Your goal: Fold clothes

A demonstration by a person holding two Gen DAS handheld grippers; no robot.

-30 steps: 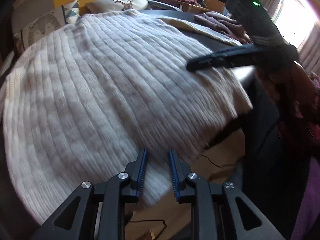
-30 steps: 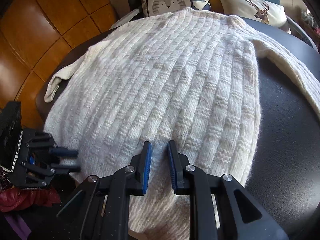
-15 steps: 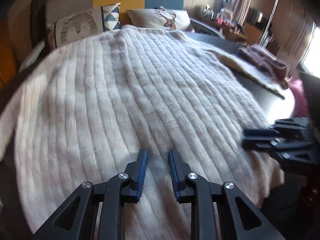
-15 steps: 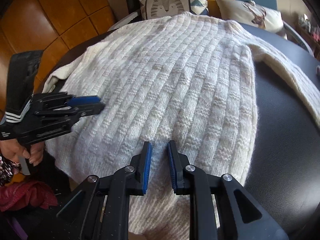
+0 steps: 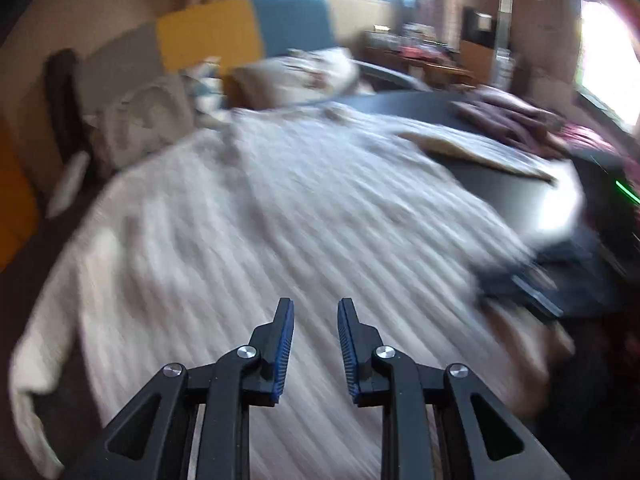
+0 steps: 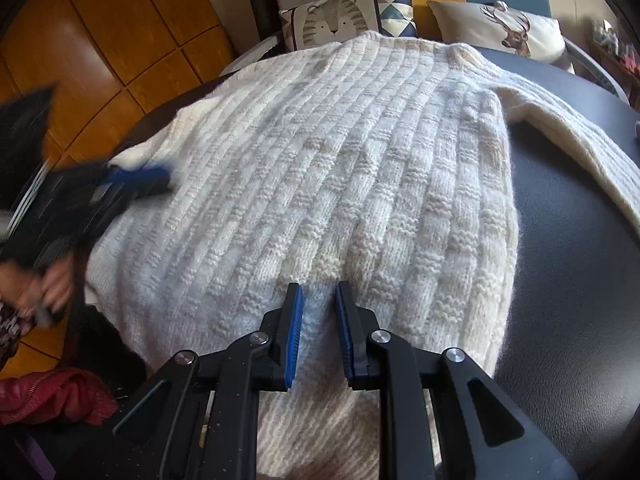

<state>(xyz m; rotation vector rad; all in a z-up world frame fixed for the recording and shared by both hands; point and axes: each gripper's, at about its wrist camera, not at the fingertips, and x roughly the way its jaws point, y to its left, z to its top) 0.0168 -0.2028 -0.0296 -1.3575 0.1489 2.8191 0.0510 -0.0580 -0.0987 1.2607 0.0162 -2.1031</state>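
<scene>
White knit sweater (image 6: 320,168) spread flat on dark table (image 6: 568,280), one sleeve (image 6: 576,136) out to the side for folding; right gripper (image 6: 318,320) parked over the hem, jaws apart, empty; left gripper (image 5: 314,344) likewise empty, gap showing, over sweater's other side.

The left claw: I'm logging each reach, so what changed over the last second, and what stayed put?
Seen from the right wrist, the left claw swung from off the table's near-left edge up over the left side of the white sweater, jaws apart, gripping nothing. The right claw kept hovering over the hem, and the sweater stayed flat on the black table.
</scene>
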